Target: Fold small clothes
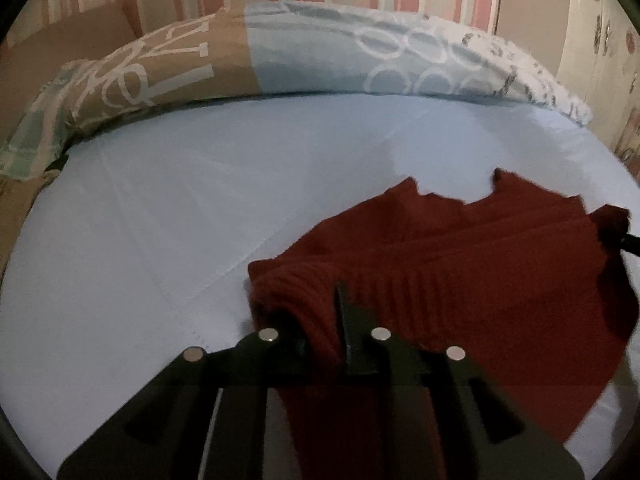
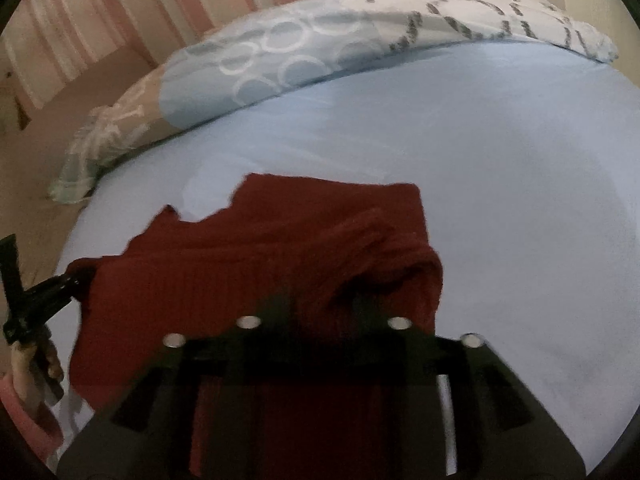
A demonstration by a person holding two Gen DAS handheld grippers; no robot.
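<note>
Lying on the pale blue bed sheet (image 1: 160, 208) is a dark red ribbed knit garment (image 1: 480, 248), partly folded, with a rolled edge at the near left and a jagged far edge. The left claw (image 1: 324, 320) has the garment's near edge between its fingers, which stand narrowly apart; whether they press on the fabric cannot be told. The right claw (image 2: 320, 308) stands over the garment's bunched right corner with cloth between its fingers; its grip is lost in shadow and blur. The garment's near part is hidden under both claws. A patterned pillow (image 1: 304, 52) lies along the far bed edge; its large white lettering is not legible. No label shows on the garment.
</note>
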